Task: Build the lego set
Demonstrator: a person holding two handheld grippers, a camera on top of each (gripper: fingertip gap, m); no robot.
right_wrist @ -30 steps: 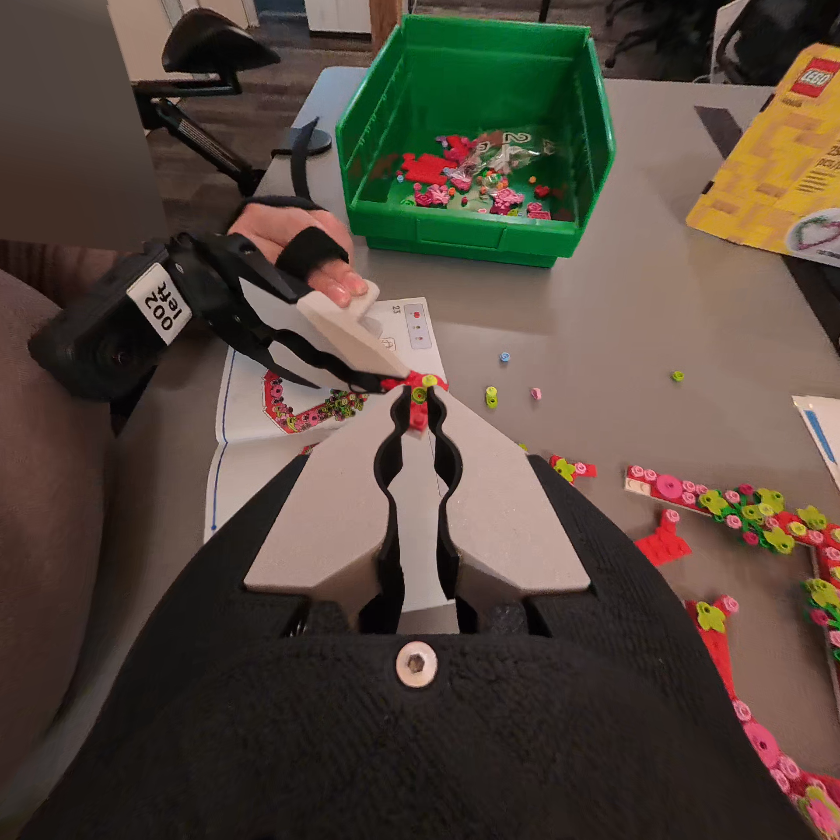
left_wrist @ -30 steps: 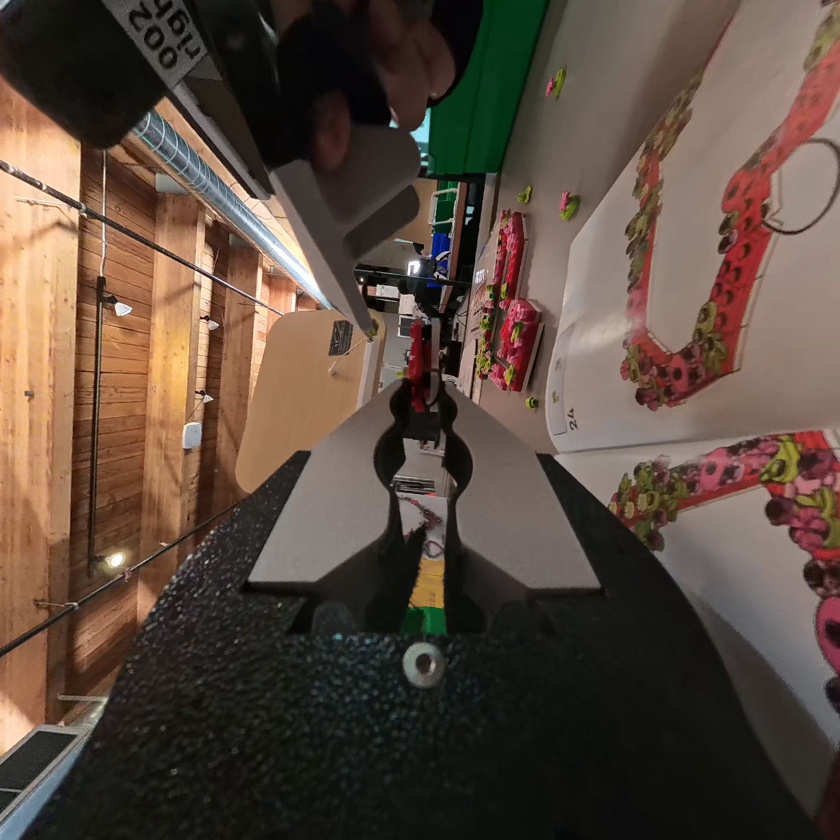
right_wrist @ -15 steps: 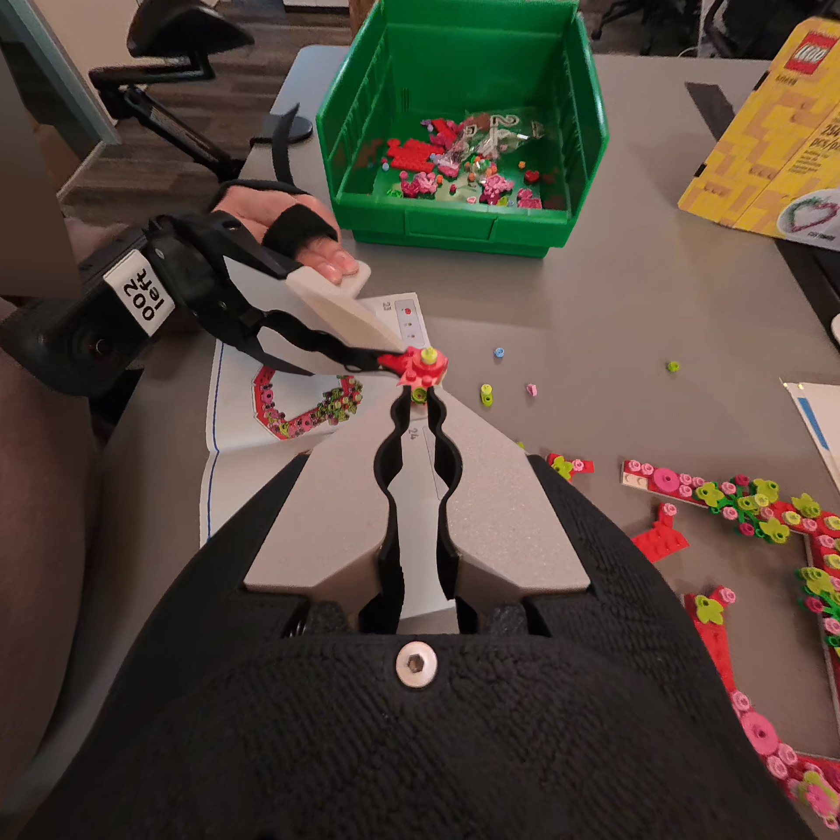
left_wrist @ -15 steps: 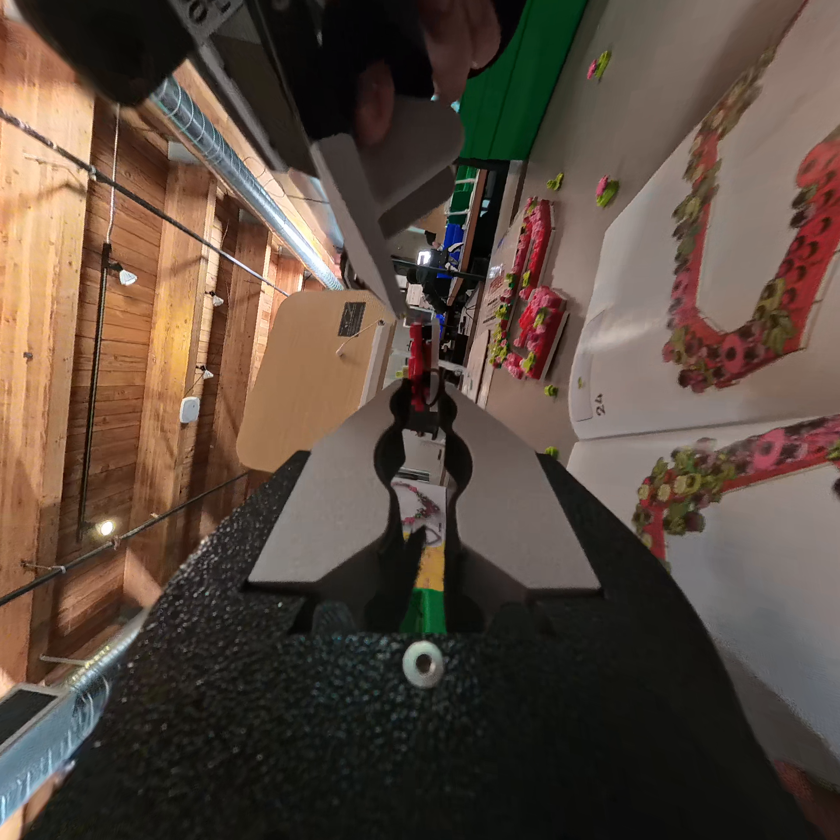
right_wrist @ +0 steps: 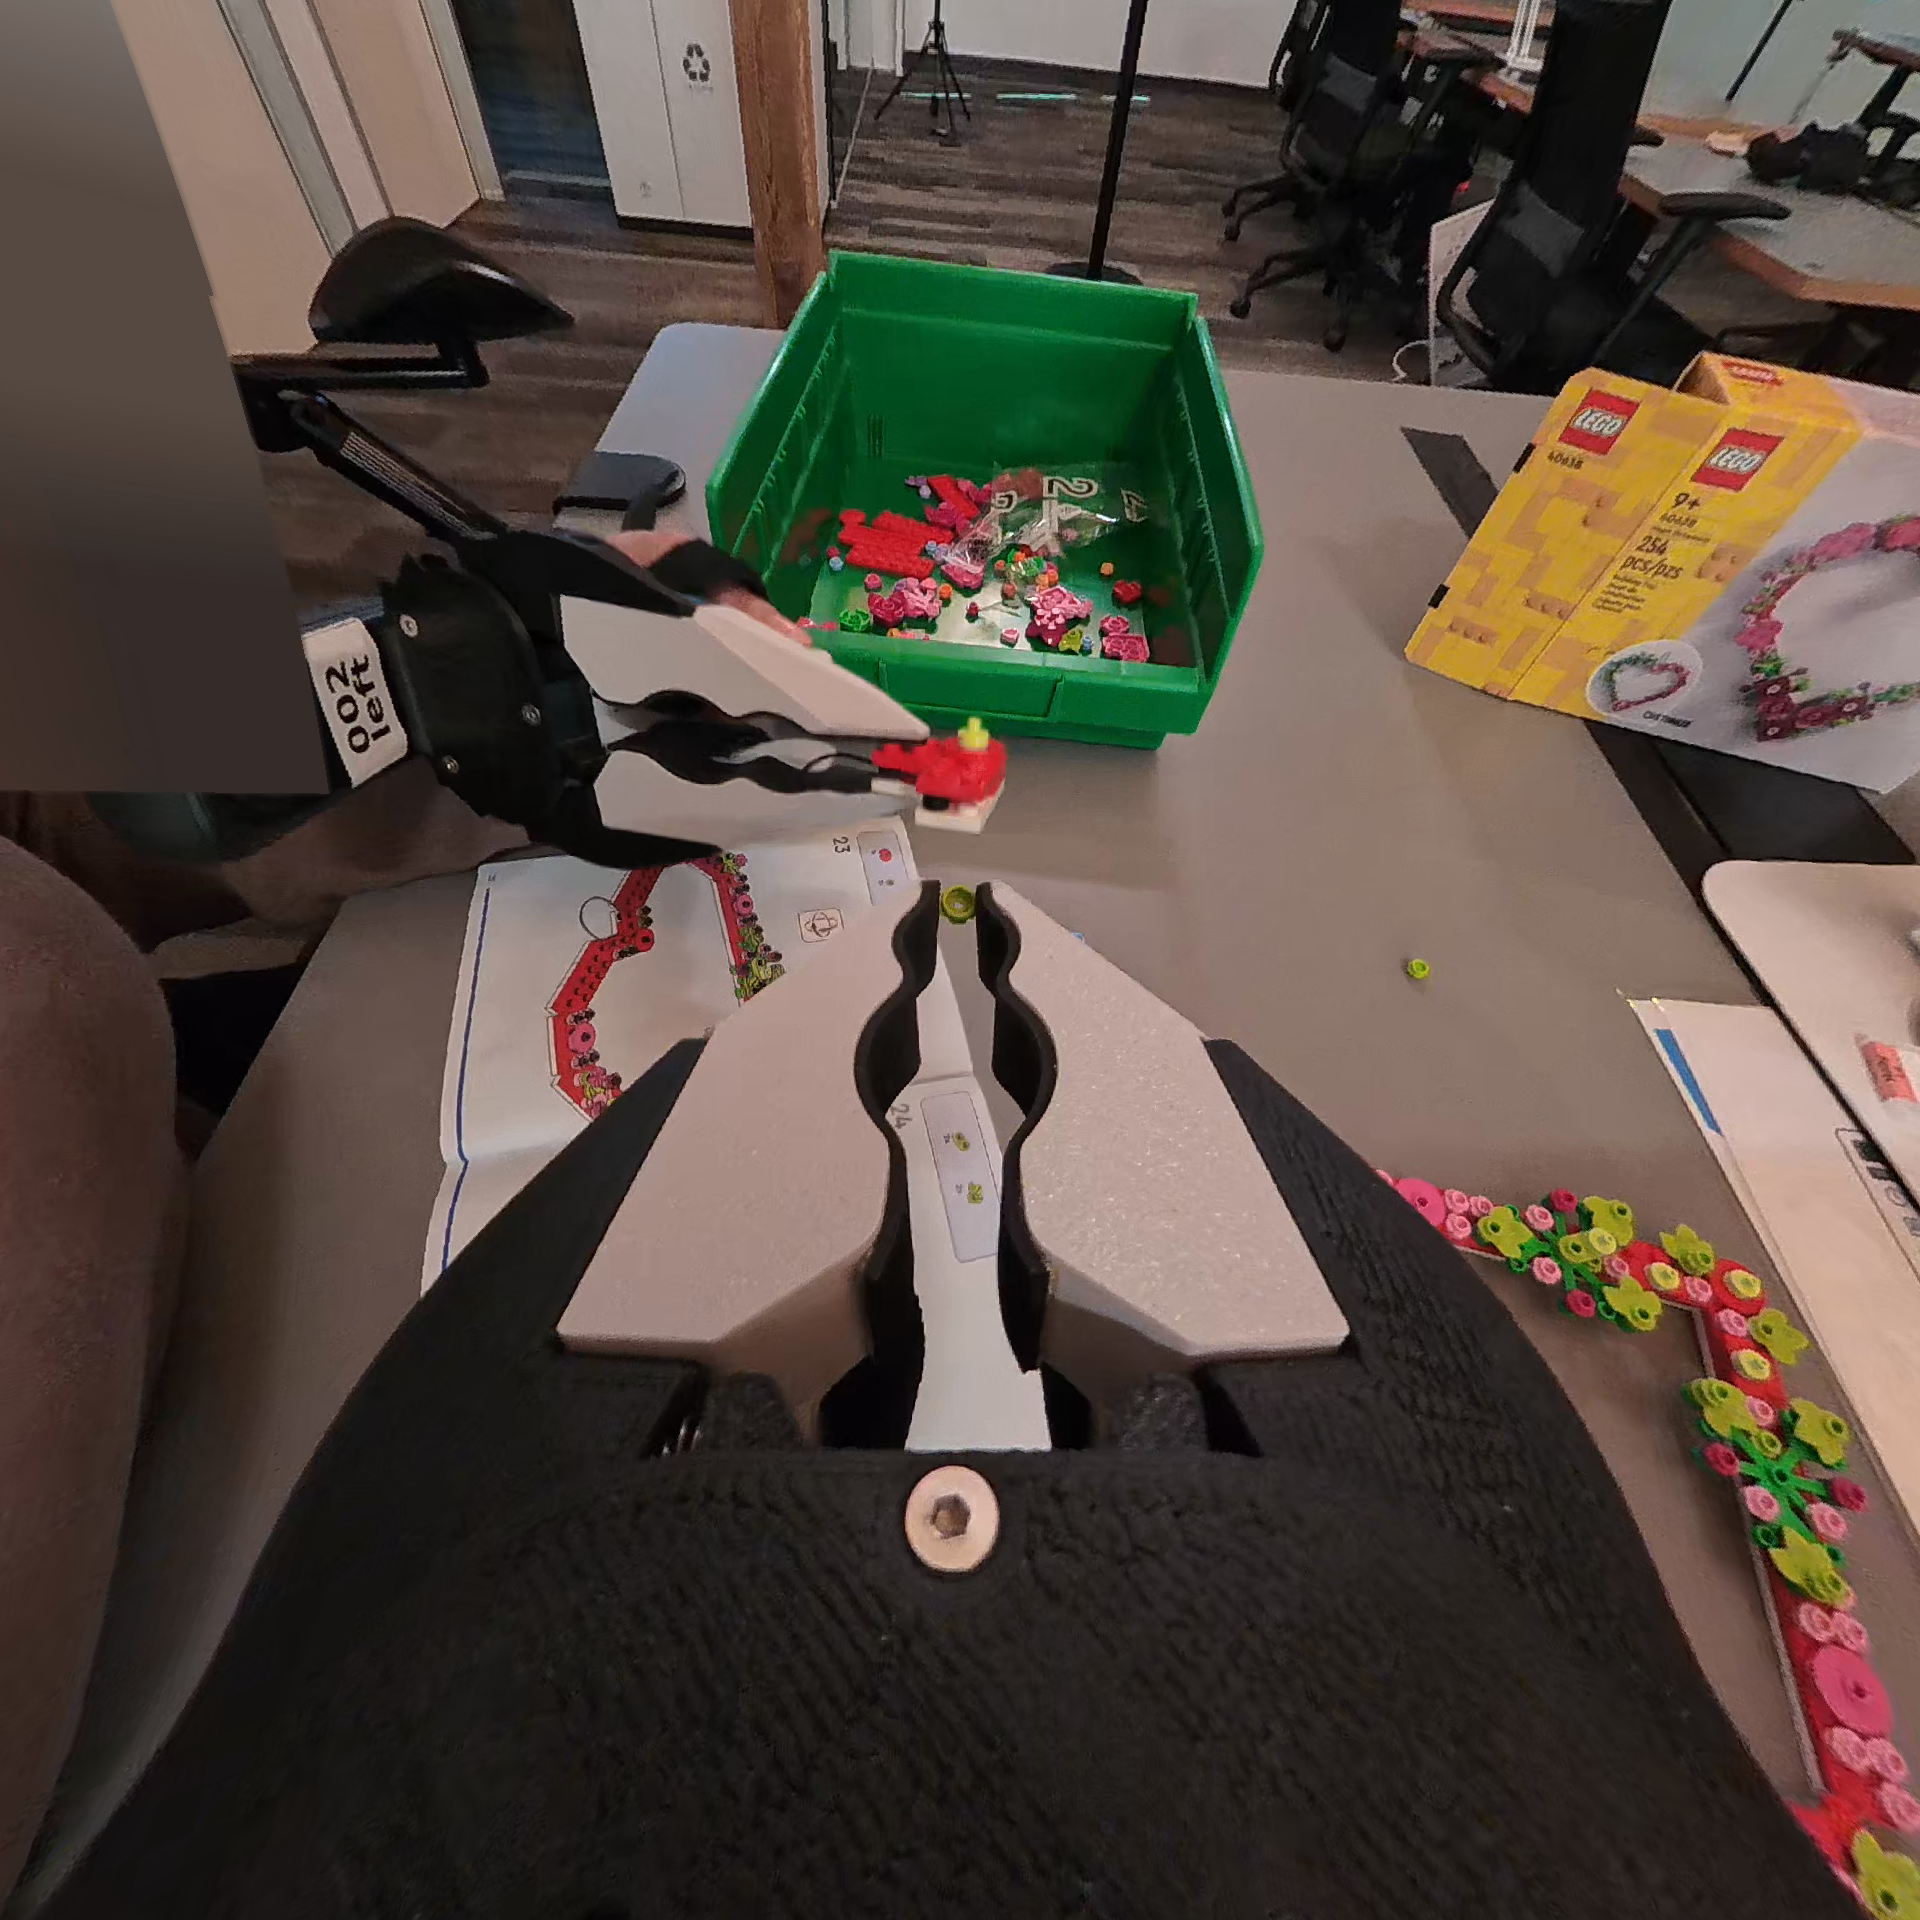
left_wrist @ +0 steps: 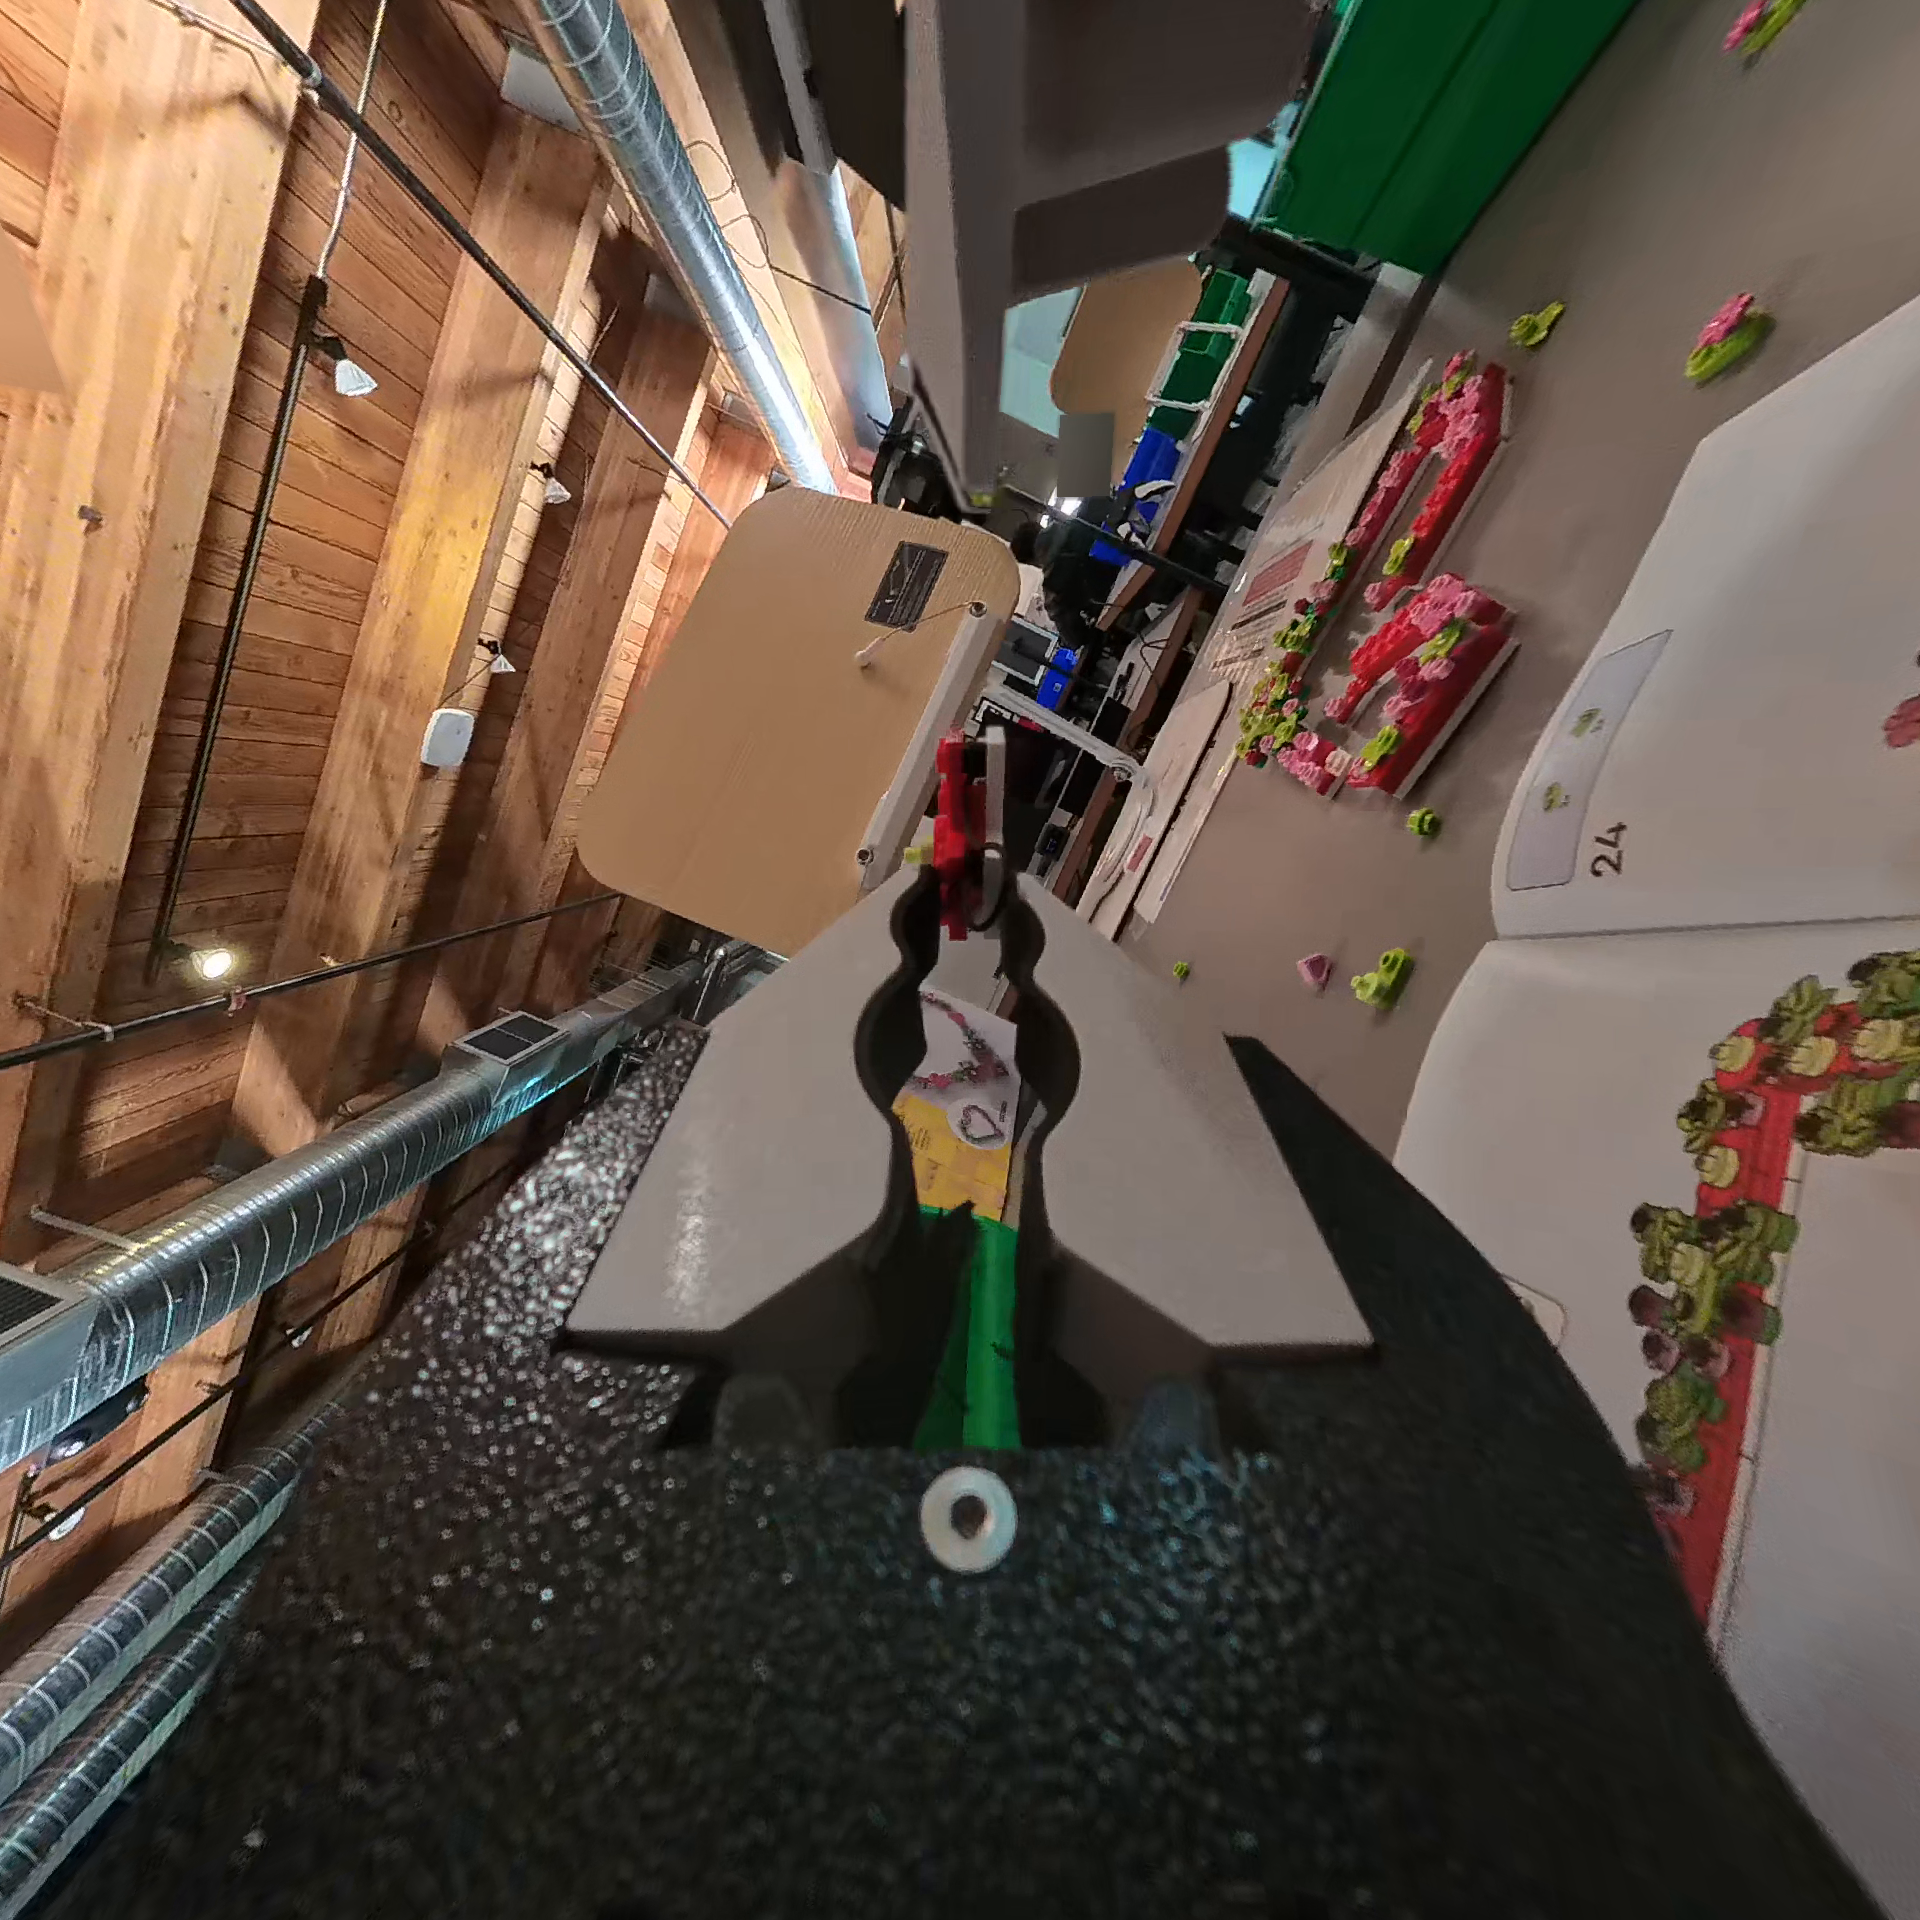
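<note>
My left tongs point(right_wrist: 914, 774) are clamped on a small red sub-assembly point(right_wrist: 943, 771) above the desk point(right_wrist: 1299, 831). My right tongs point(right_wrist: 954, 902) pinch a lime stud point(right_wrist: 955, 902) just below it, so I judge the next move is seating that stud squarely.

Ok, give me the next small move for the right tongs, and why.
Probably ease the right tongs forward to the red piece and press the lime stud onto it. The stud sits pinched at their tips, apart from the piece, which the left tongs hold clear of the table.
</note>
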